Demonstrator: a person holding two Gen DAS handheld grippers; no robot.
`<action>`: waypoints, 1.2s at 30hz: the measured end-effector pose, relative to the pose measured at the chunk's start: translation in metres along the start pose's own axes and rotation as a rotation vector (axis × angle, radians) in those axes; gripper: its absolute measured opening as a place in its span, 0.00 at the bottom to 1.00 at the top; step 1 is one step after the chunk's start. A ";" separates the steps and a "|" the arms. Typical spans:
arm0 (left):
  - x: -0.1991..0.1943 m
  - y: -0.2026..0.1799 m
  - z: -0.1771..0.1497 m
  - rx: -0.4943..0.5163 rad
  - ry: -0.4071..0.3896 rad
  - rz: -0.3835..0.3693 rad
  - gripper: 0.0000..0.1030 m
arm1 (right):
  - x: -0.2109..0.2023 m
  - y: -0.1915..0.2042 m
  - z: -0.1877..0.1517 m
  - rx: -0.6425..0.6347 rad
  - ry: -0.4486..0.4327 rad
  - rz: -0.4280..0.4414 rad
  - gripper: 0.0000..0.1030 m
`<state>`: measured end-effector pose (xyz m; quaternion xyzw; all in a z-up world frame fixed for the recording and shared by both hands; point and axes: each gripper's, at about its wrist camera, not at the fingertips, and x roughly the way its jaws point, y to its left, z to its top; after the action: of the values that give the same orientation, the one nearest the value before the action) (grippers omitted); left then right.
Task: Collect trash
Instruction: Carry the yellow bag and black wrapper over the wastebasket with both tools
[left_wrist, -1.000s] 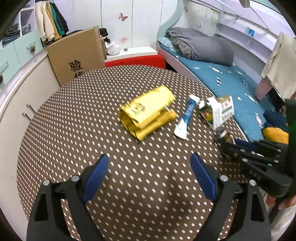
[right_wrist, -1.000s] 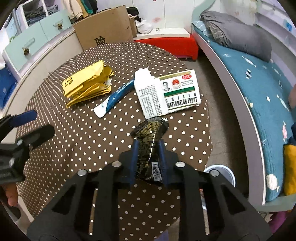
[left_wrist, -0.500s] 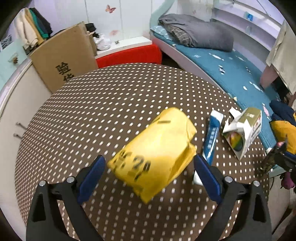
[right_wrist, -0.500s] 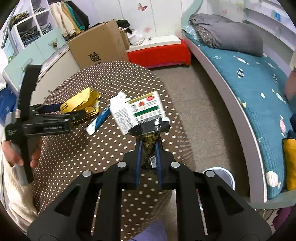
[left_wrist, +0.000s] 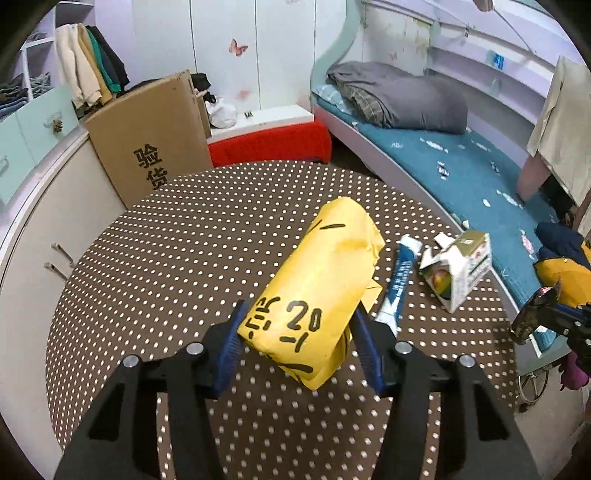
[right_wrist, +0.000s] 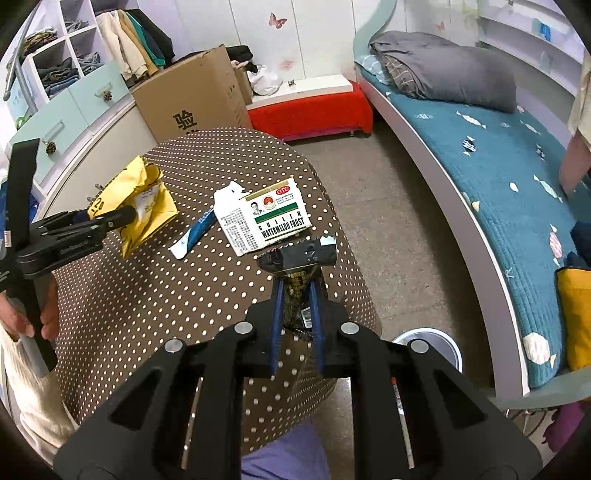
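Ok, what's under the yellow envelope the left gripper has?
The yellow envelope, clamped as the left gripper closed, is lifted in the right wrist view, with only the dotted tablecloth visible beneath. In the left wrist view it covers that patch and part of the blue sachet.

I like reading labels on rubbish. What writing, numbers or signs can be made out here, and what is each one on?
"GUILIN WATERMELON FROST" and a red "OTC" oval: white medicine box on the dotted table.
"验货": cardboard box.
"20" plus unreadable black scrawl: yellow bag in the left claw.
Blue tube: print too small.
Dark wrapper in the right claw: barcode only.
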<state>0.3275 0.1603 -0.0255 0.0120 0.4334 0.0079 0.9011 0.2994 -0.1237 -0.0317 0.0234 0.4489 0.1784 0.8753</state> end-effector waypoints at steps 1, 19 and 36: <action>-0.007 -0.002 -0.002 0.001 -0.010 0.002 0.53 | -0.003 -0.001 -0.001 0.001 -0.005 0.000 0.14; -0.054 -0.129 -0.017 0.189 -0.083 -0.154 0.53 | -0.075 -0.055 -0.037 0.106 -0.097 -0.088 0.14; -0.010 -0.301 -0.050 0.438 0.035 -0.362 0.53 | -0.105 -0.153 -0.102 0.330 -0.066 -0.243 0.14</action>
<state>0.2838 -0.1399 -0.0576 0.1289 0.4352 -0.2468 0.8562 0.2070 -0.3140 -0.0413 0.1181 0.4425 -0.0055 0.8889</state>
